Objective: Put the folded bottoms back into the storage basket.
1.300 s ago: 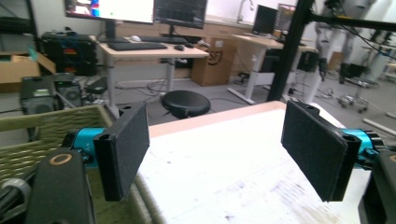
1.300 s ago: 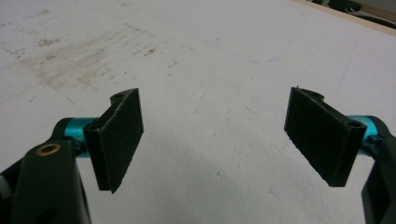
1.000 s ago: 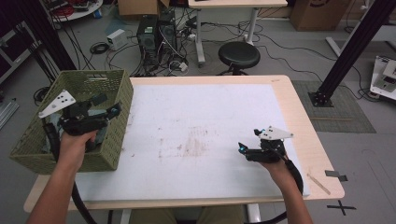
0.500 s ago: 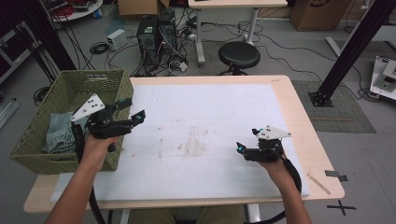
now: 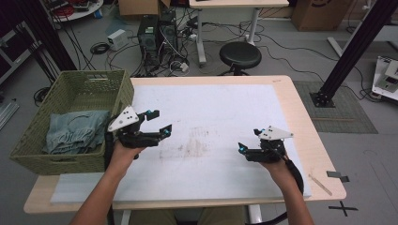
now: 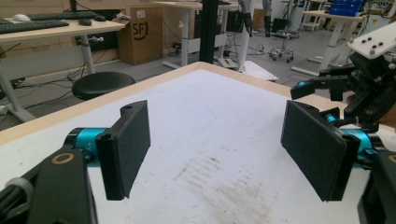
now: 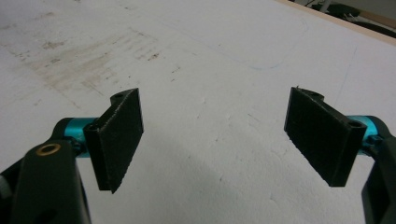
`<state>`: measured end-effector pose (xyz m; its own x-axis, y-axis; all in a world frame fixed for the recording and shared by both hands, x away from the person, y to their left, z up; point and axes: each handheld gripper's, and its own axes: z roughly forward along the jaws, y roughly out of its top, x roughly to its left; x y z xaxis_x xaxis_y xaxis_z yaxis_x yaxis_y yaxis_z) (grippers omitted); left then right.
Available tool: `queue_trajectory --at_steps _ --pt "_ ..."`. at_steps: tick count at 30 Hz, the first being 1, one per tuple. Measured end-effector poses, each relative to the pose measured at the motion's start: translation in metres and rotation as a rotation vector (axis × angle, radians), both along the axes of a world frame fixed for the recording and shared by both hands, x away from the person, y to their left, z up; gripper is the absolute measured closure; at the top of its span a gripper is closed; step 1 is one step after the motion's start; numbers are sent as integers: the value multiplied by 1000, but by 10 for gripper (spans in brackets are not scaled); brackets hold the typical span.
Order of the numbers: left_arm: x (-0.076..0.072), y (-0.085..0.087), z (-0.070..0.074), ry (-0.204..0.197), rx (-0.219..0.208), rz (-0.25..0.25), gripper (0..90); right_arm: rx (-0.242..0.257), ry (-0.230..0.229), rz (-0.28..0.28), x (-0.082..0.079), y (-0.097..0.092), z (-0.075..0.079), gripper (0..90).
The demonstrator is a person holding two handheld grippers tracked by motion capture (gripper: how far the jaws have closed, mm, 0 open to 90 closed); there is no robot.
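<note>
Left tongs (image 5: pixel 159 124), wide and empty, over the counter (image 5: pixel 225 108) just right of the basket (image 5: pixel 70 89) holding the cloth (image 5: pixel 75 131); right tongs (image 5: pixel 248 140), wide, empty, far.

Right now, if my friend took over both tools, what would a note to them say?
Left tool: open, holding nothing, above the white mat just right of the basket.
Right tool: open, holding nothing, low over the mat's right side.
Things: a grey-blue cloth lies crumpled in the green basket at the table's left end.
Done: the cloth is in the basket; nothing else lies on the mat apart from a brownish stain.
Left: probably nothing more to put away; I can't tell if more work follows.
</note>
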<state>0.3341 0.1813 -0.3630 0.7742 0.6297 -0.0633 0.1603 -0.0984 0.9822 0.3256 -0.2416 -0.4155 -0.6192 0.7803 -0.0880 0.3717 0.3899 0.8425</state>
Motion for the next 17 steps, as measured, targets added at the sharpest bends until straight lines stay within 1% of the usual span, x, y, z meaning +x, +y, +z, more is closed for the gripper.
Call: queue_trajectory --at_steps 3,5,8,11,14,17 --pt "1 -6 -9 18 15 -4 247 1 -1 2 0 0 0 204" --pt "2 -8 -14 26 6 -2 248 2 -2 0 0 -1 0 204" --pt "3 -9 -19 39 5 2 248 3 -1 -2 0 -1 0 204" --pt "3 -11 -23 43 15 -1 247 3 -2 -1 0 -1 0 204" --pt "3 -11 -25 49 5 0 247 4 0 -3 0 -1 -1 204" --pt "3 -11 -27 54 5 2 247 3 1 -3 0 -2 0 204"
